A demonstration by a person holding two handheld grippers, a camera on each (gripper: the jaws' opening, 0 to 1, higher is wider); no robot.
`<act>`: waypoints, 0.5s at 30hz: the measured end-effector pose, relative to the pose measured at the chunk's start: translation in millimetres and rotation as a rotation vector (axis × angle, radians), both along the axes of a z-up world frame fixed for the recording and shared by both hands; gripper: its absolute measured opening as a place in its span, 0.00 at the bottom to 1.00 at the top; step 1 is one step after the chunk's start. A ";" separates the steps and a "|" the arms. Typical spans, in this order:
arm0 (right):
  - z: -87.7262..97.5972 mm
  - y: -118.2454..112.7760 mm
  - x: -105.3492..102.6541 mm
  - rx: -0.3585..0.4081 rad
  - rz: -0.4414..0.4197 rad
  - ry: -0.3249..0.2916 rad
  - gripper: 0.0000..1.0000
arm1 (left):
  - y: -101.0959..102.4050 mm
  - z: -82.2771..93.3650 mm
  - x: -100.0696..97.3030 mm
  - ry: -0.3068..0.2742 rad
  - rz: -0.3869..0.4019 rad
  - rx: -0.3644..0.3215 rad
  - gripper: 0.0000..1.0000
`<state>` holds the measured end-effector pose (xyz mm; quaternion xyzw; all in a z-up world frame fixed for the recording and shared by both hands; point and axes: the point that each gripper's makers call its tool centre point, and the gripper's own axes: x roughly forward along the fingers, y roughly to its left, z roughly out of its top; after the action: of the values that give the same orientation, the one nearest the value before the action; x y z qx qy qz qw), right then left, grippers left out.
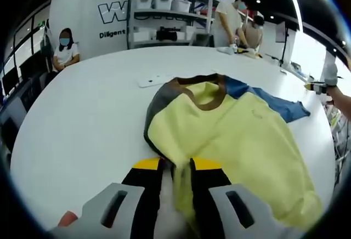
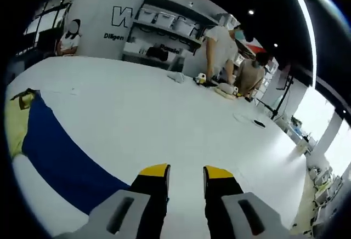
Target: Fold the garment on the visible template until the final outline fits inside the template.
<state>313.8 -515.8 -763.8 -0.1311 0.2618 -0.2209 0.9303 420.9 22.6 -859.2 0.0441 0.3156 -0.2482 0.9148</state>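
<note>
A yellow sweatshirt (image 1: 241,135) with a brown collar (image 1: 205,94), one grey sleeve (image 1: 159,104) and one blue sleeve (image 1: 274,104) lies on the white table (image 1: 82,124). My left gripper (image 1: 181,169) is shut on a bunched fold of its yellow hem at the near edge. In the right gripper view the blue sleeve (image 2: 60,157) stretches across the table from the left, and its end reaches my left jaw. A strip of yellow cloth (image 2: 16,121) shows at the far left. My right gripper (image 2: 185,174) is open, with bare table between its jaws.
A flat white object (image 1: 152,80) lies on the table beyond the collar. Two people (image 2: 225,52) stand at the far edge by small items (image 2: 222,88). Another person (image 1: 64,50) sits at the back left. Shelves with bins (image 1: 164,17) line the wall.
</note>
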 end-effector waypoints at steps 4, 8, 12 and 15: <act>13.8 14.6 3.4 -0.020 0.030 -0.023 0.24 | 0.7 0.1 0.4 0.000 0.007 0.002 0.26; 21.3 25.1 6.2 -0.025 0.051 -0.039 0.24 | 1.6 0.9 -0.1 0.002 0.017 0.004 0.43; 24.1 31.9 8.2 -0.036 0.071 -0.038 0.24 | 4.3 1.0 0.6 -0.001 0.035 0.010 0.51; 26.3 38.4 10.1 -0.041 0.088 -0.039 0.24 | 7.6 1.8 1.0 0.000 0.043 0.012 0.65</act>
<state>323.9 -477.4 -737.6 -0.1572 0.2330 -0.1875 0.9412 421.9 30.2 -857.4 0.0428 0.3180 -0.2266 0.9196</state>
